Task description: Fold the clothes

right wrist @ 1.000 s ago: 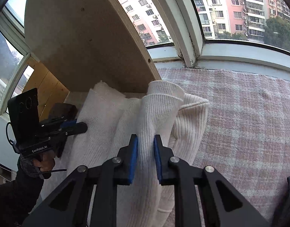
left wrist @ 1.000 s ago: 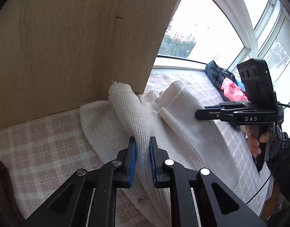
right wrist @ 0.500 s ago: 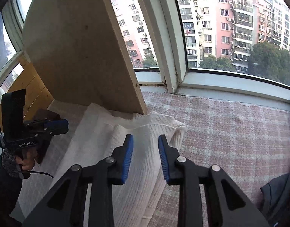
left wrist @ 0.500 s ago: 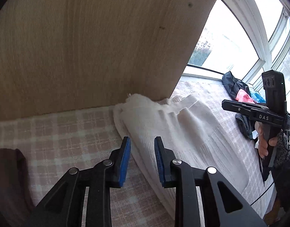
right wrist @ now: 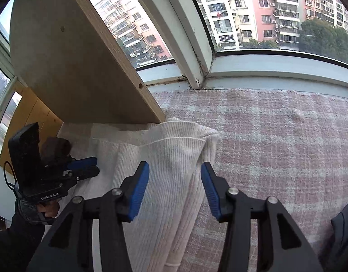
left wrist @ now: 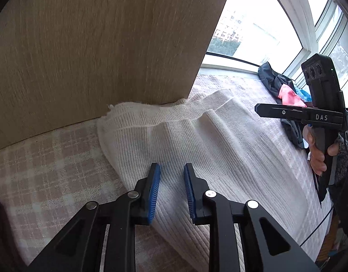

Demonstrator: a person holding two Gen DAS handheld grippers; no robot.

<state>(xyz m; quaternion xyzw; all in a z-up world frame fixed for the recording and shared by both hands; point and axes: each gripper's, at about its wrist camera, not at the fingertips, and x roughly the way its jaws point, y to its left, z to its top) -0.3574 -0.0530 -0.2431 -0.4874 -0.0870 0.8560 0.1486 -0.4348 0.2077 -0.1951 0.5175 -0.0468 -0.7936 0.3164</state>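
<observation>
A cream ribbed knit sweater point(left wrist: 196, 140) lies folded on a pink plaid cloth point(left wrist: 49, 158), its far edge against a wooden panel point(left wrist: 94, 45). My left gripper point(left wrist: 171, 170) is open and empty, just above the sweater's near left part. My right gripper point(right wrist: 175, 170) is open wide and empty over the sweater's point(right wrist: 165, 158) right folded edge. Each gripper shows in the other's view: the right gripper point(left wrist: 260, 108) hovers over the sweater's right side, and the left gripper point(right wrist: 95, 166) is at its left side.
A pile of dark, pink and blue clothes point(left wrist: 280, 86) lies by the window sill point(right wrist: 264, 77). The wooden panel point(right wrist: 83, 79) stands upright behind the sweater. A dark garment point(right wrist: 341, 226) lies at the right edge. The plaid cloth point(right wrist: 276, 147) stretches to the right.
Both grippers have let go of the sweater and opened. The raised fold has dropped flat. Both grippers have drawn back slightly.
</observation>
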